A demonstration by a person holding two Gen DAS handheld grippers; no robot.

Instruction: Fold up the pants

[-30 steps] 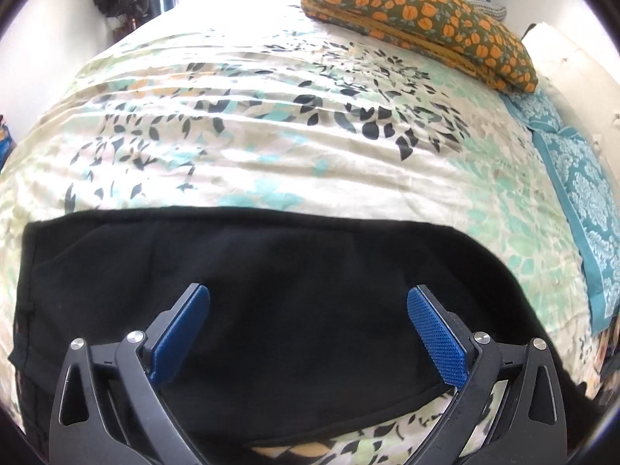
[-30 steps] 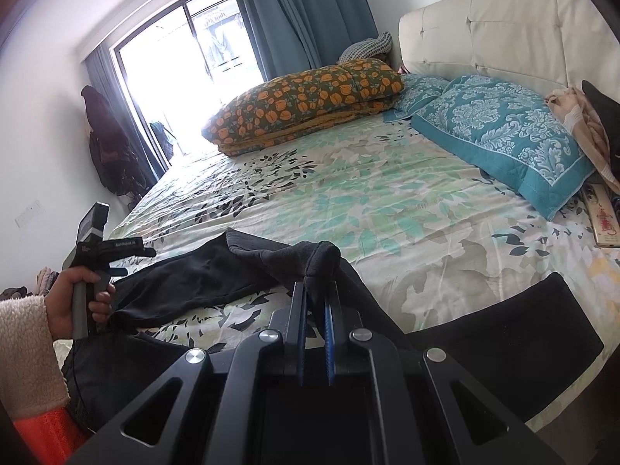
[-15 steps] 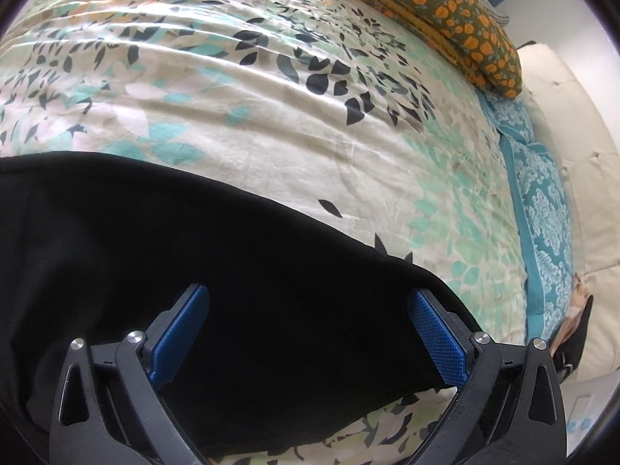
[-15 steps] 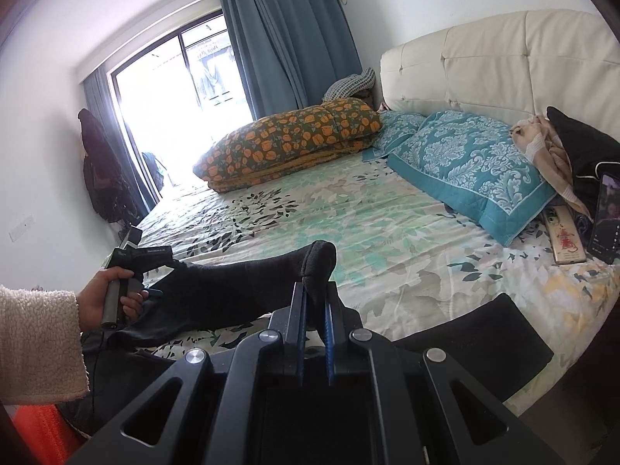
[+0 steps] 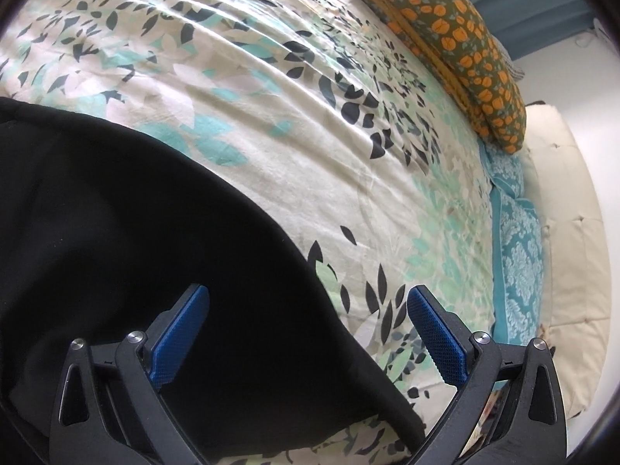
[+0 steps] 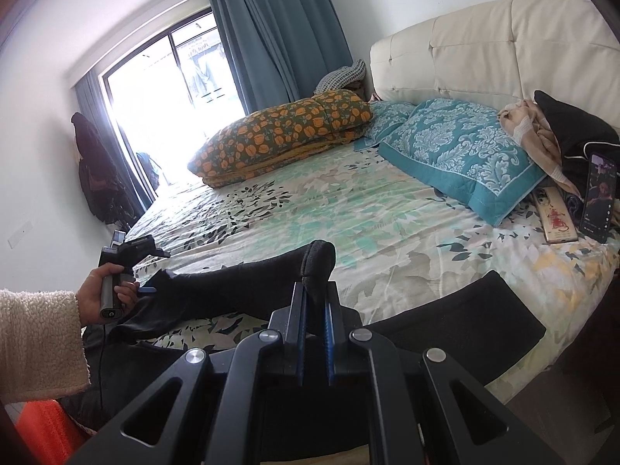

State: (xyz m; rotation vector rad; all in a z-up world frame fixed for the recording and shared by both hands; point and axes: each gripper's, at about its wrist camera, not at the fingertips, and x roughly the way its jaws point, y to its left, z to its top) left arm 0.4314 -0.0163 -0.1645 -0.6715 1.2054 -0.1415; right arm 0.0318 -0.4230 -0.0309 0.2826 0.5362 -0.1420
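Since a second ago the left gripper has dropped lower and rolled, so the edge of the pants now runs diagonally across its view instead of level. The right gripper has lifted, and the fabric it carries now stands clear of the bed where before it lay lower and looser.

Left gripper: jaws wide apart, blue pads showing on both sides, nothing pinched. It hovers over the pants, the left finger above black cloth, the right finger above the sheet just past the cloth edge. Whether either pad touches the cloth cannot be told. In the right wrist view a hand in a fleece sleeve holds this gripper at the near left corner of the bed.

Right gripper: jaws closed almost fully on a fold of the pants, a thick bunched end sticking up above the fingertips.

Pants: black, along the near edge of the bed. One part stretches from the right gripper's grip leftward to the left hand, raised off the sheet. Another part lies flat at the near right edge.

Other items: an orange-flowered quilt folded at the far side; a teal pillow against the headboard; a phone standing beside the pillow, screen lit.
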